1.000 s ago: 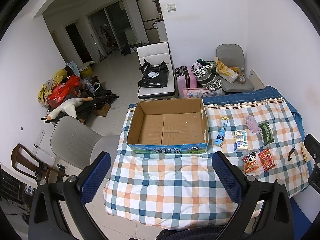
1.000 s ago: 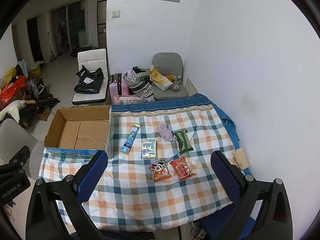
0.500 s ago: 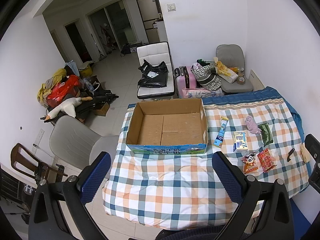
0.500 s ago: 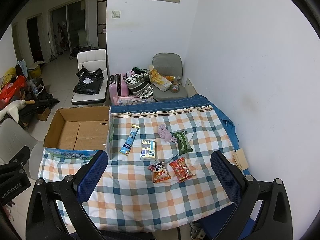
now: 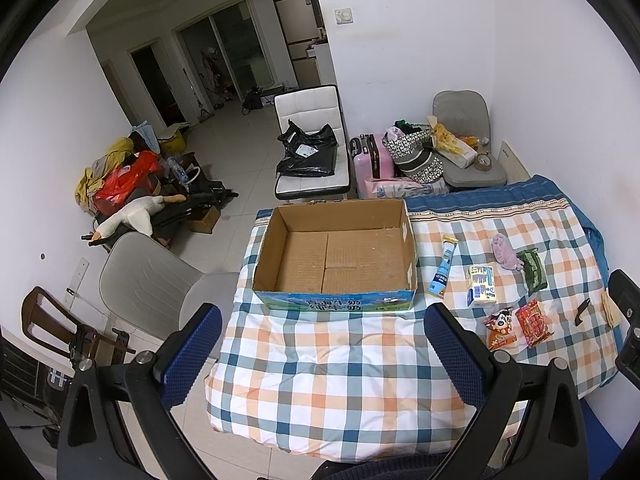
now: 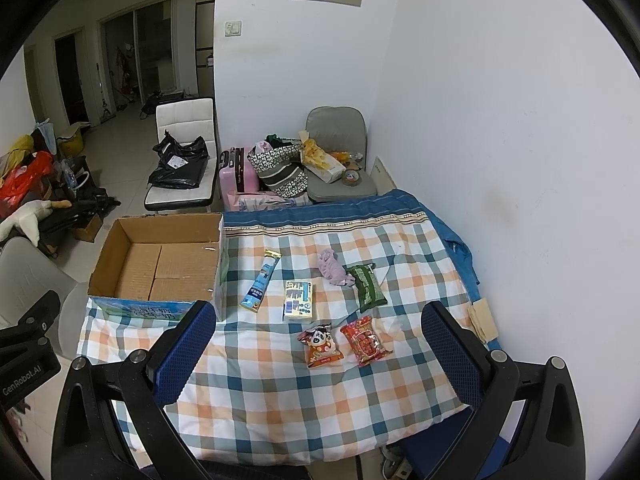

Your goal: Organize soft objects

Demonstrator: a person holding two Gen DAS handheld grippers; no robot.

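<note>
Left gripper (image 5: 324, 354): two black angular finger arms with triangular cut-outs, each tipped by a blue, fine-textured pad (image 5: 192, 350); round silver screws at the arm joints. Dark navy fabric shows at the bottom edge beneath it.

Right gripper (image 6: 316, 350): same build, with black arms, blue textured pads (image 6: 182, 352) and silver screws. From the right wrist view, the left unit's black housing bears white "GenRobot.AI" lettering (image 6: 22, 376).

An open cardboard box (image 6: 160, 264) is seen at ten o'clock on the checked quilt (image 6: 280, 392). Toward the centre, a blue tube (image 6: 261, 281), a yellow carton (image 6: 298, 301), a purple cloth (image 6: 333, 268), a green pouch (image 6: 368, 289) and two snack packets (image 6: 320, 345) are laid apart. The right gripper (image 6: 316, 344) is held wide apart at six o'clock, nothing between its fingers.
</note>
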